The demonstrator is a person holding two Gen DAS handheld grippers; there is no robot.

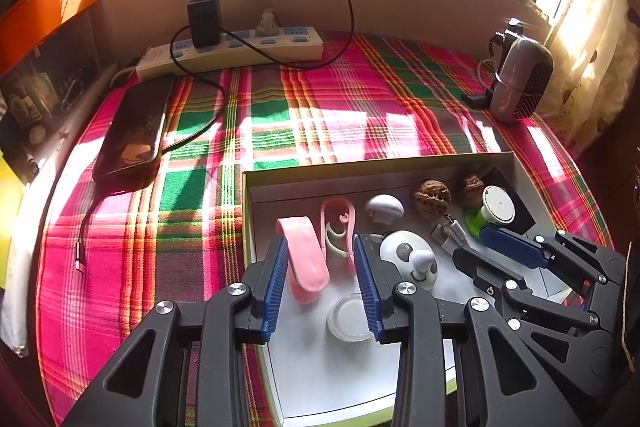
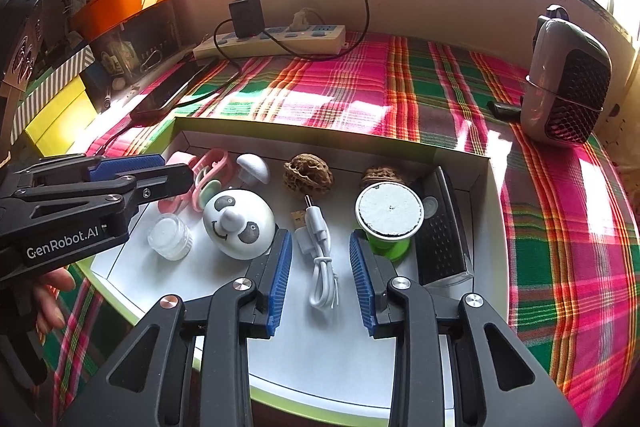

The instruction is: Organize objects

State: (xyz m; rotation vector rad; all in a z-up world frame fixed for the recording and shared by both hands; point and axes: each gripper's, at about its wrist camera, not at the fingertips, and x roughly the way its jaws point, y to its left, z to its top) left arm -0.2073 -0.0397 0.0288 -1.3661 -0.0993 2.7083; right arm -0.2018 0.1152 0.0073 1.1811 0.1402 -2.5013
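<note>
Both grippers hover wide open over the white tray [image 2: 476, 179]. The left gripper [image 1: 320, 285] straddles the pink clip [image 1: 306, 259]; the right gripper [image 2: 320, 273] straddles the white cable [image 2: 320, 255], perhaps untouched. Walnuts [image 2: 308, 173] lie at twelve o'clock.

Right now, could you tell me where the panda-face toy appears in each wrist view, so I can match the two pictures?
Left wrist view: the panda-face toy sits lower centre-right in the white box, just right of the left tongs.
Right wrist view: it sits centre-left, just left of the right tongs, beside the white cable.
Shared landmark: the power strip at the back wall.
</note>
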